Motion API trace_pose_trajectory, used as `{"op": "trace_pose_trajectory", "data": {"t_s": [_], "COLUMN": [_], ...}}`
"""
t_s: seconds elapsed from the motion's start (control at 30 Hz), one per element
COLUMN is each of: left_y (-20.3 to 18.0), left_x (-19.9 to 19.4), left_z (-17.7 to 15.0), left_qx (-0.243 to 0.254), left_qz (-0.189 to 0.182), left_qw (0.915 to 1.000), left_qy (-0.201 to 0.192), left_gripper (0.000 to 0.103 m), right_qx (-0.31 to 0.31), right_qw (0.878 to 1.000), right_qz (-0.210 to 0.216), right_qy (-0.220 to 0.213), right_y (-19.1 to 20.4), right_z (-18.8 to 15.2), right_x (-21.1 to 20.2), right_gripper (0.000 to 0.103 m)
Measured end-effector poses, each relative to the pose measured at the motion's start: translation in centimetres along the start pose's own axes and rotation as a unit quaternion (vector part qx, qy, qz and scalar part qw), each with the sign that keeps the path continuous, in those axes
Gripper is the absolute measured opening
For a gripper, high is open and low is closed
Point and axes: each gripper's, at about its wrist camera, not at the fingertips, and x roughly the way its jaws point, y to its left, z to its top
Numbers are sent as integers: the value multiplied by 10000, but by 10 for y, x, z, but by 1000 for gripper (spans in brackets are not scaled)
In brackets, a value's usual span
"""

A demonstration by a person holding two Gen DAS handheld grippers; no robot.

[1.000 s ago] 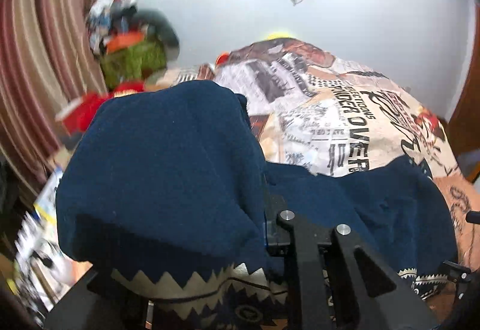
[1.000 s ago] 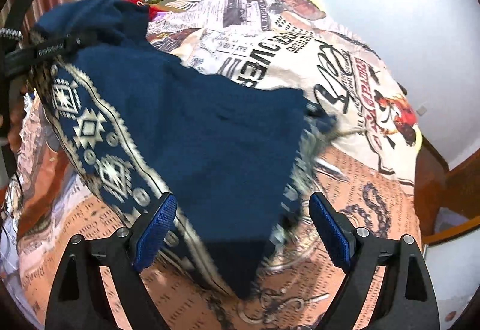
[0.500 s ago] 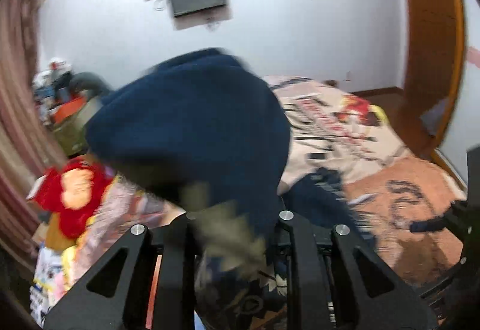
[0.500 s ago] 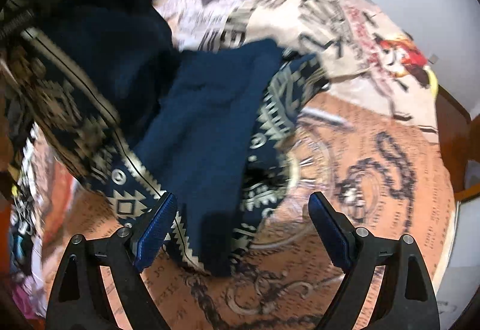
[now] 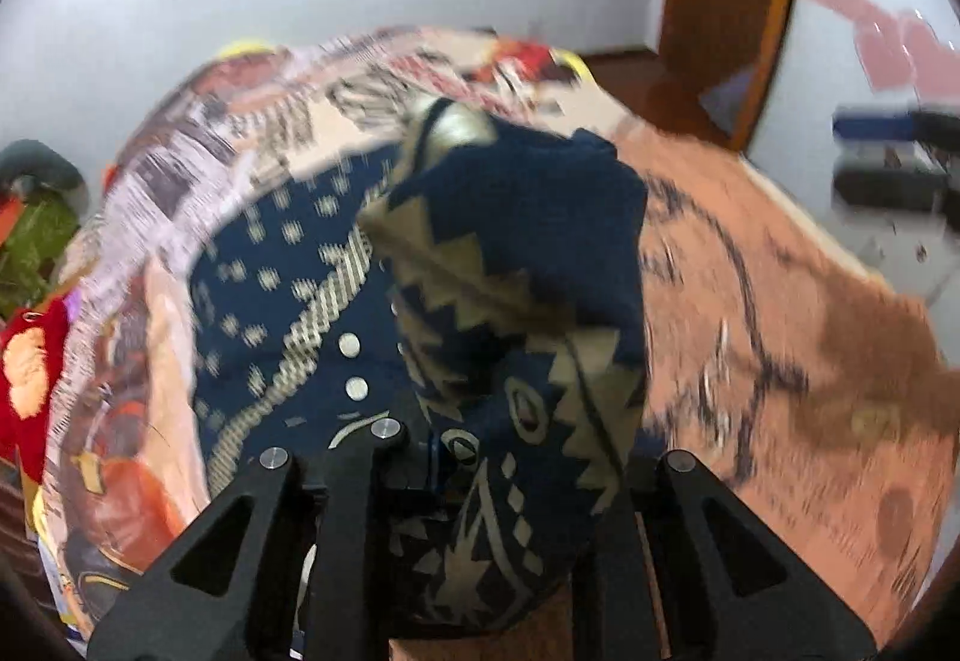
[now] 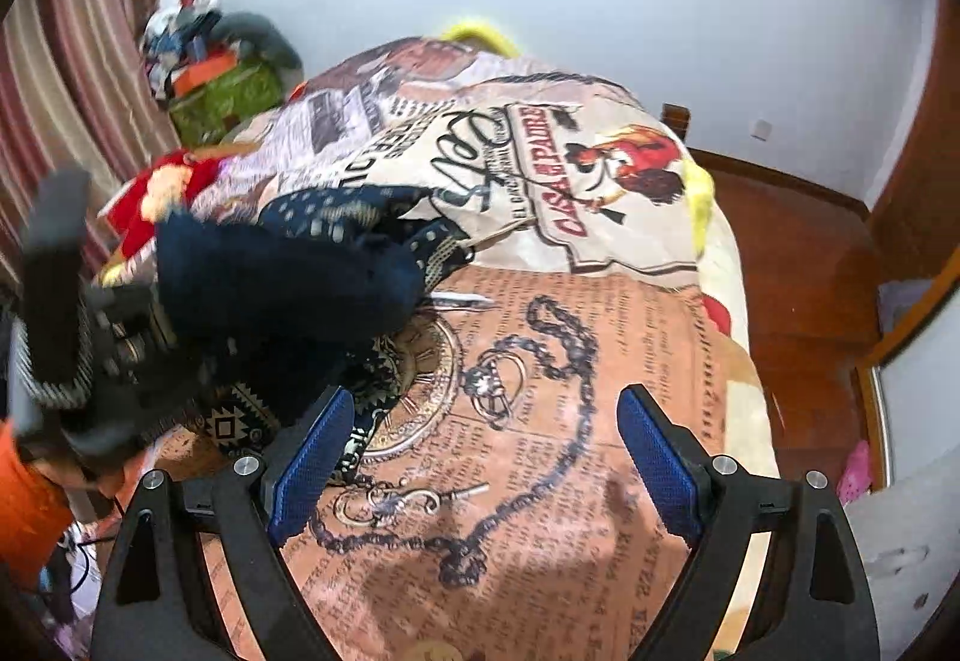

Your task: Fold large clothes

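While the left gripper [image 5: 474,457] stayed clamped on a bunched fold of the navy patterned garment [image 5: 516,313], the rest of the cloth lay in a heap toward the left edge of the bed [image 6: 540,511] — near the red toy [image 6: 162,193]. The right gripper [image 6: 480,457] stood wide, holding nothing, above bare bedspread. To fold well, the free gripper likely needed to pinch the opposite hem — then both should pull the cloth taut and flat before creasing.
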Motion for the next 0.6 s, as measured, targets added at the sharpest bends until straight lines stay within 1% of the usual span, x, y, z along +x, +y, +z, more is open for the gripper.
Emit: {"op": "trace_pose_trajectory", "data": {"t_s": [0.1, 0.13, 0.17, 0.2, 0.3, 0.33, 0.37, 0.47, 0.53, 0.6], "left_y": [-1, 2, 5, 10, 12, 11, 12, 17, 28, 43], "left_x": [1, -2, -4, -10, -27, -36, -41, -62, -72, -80], "left_z": [-17, -20, -23, -25, -31, -34, -37, -47, -55, -64], "left_qx": [222, 201, 155, 89, 59, 107, 126, 39, -167, -481], "left_qz": [5, -42, -84, -209, -406, -474, -523, -534, -518, -516], "left_qw": [9996, 9996, 9997, 9996, 9991, 9988, 9986, 9985, 9985, 9975], "left_qy": [173, 171, 161, 144, 77, 37, -5, -137, -115, -70], "left_gripper": [20, 23, 29, 31, 42, 49, 55, 64, 64, 64], "right_qx": [79, 92, 98, 92, 15, -24, -53, -60, -27, -2], "right_qw": [9999, 9999, 9999, 9998, 9997, 9995, 9994, 9985, 9974, 9957], "right_qz": [45, 67, 89, 114, 184, 207, 231, 434, 637, 874], "right_qy": [-71, -88, -105, -124, -188, -217, -253, -323, -337, -297], "right_y": [0, 1, 2, 4, 11, 14, 18, 27, 35, 45], "right_z": [-5, -7, -9, -10, -10, -9, -8, -2, 2, 8], "right_x": [-11, -14, -17, -19, -23, -26, -28, -29, -29, -23], "right_gripper": [89, 89, 89, 89, 89, 89, 89, 89, 89, 89]}}
